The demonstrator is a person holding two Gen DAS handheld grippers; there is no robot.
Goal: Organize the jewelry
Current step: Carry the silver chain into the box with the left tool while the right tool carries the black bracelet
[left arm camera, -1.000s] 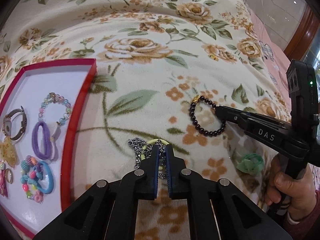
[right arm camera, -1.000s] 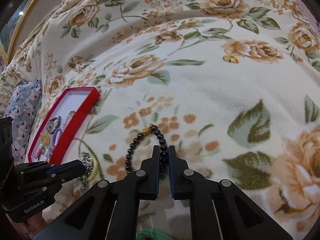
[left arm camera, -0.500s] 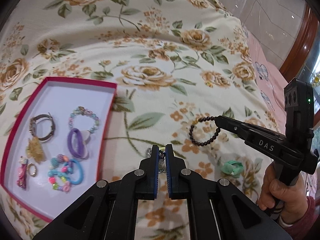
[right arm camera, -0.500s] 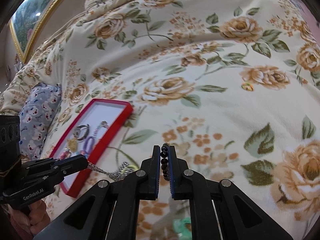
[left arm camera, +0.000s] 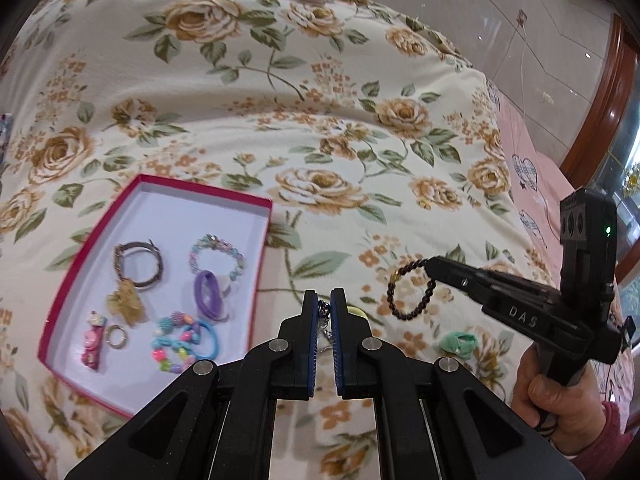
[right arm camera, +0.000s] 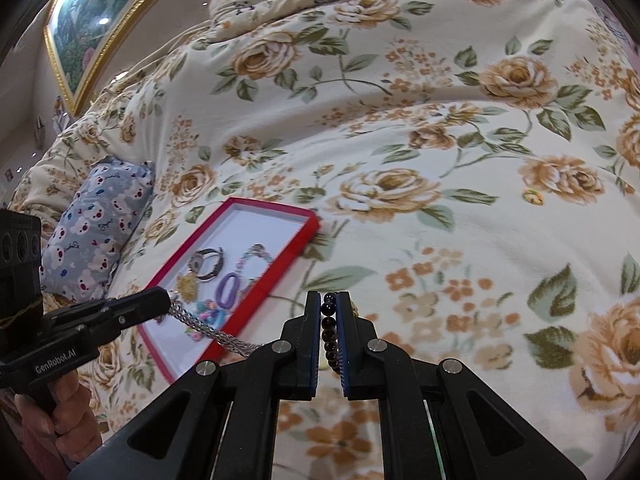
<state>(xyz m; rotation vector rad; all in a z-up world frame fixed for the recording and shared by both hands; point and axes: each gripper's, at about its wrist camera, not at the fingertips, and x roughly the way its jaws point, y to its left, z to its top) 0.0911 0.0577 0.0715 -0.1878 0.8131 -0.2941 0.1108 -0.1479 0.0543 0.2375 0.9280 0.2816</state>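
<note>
Several pieces already lie in the red box (left arm camera: 262,236); my left fingers (left arm camera: 325,303) pinch the silver chain (right arm camera: 208,330), my right fingers (right arm camera: 331,300) the dark bead bracelet (left arm camera: 404,292), both beside it; a green piece (left arm camera: 458,343) waits on the bed.

A cream quilt (right arm camera: 400,128) printed with tan roses and green leaves covers the bed and fills most of both views. In the right wrist view, a small grey-blue pillow (right arm camera: 96,224) patterned with little bear faces lies at nine o'clock, tucked against the quilt's edge. A gold-framed painting (right arm camera: 96,20) hangs on the wall at eleven o'clock. In the left wrist view, a pink sheet (left arm camera: 532,184) with drawn hearts shows at three o'clock beside the quilt. Pale floor tiles (left arm camera: 500,12) lie at one o'clock, bordered by curved brown wooden trim (left arm camera: 608,92) at two o'clock.
</note>
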